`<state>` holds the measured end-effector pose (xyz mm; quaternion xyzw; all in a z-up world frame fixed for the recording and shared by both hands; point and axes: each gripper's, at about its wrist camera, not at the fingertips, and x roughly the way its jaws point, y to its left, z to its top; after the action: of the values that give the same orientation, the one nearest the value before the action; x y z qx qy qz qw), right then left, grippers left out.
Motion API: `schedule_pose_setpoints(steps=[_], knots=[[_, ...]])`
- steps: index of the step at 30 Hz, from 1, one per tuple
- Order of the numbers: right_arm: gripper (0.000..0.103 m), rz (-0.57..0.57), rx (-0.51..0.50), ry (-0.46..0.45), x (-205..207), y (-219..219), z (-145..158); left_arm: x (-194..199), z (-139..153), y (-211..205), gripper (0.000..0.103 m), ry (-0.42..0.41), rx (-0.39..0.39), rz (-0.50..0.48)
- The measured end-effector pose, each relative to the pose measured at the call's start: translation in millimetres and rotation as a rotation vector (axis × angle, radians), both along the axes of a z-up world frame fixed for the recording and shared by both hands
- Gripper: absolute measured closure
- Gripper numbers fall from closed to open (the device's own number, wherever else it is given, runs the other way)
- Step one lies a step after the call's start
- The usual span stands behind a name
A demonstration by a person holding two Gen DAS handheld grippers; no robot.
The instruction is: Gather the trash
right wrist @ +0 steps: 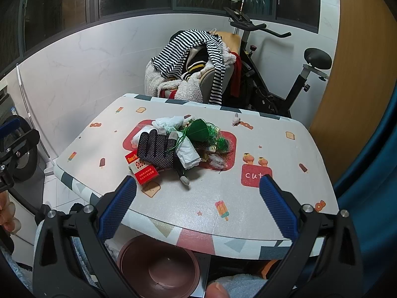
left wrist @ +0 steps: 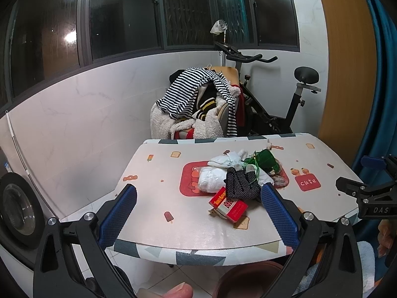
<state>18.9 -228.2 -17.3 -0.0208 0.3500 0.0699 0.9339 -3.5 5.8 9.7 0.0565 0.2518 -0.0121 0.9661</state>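
Trash lies in one heap in the middle of the table, on the patterned cloth. In the heap are a red cigarette box at the near edge, a black dotted glove, white crumpled paper and green netting.

Both grippers are above the near edge of the table with fingers wide apart, holding nothing. The left gripper has the red box just ahead between its fingers. The right gripper has the heap further ahead, a little to the left. A brown bowl stands below the table edge.
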Motion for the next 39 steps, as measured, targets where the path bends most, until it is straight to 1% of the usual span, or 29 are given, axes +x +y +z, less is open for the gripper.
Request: schedule_pose_setpoints(steps=[39], knots=[[0.006, 0.000, -0.004, 0.003, 1.4, 0.4, -1.7, 1.8, -2.7, 0.2, 0.005, 0.000, 0.002, 0.001]])
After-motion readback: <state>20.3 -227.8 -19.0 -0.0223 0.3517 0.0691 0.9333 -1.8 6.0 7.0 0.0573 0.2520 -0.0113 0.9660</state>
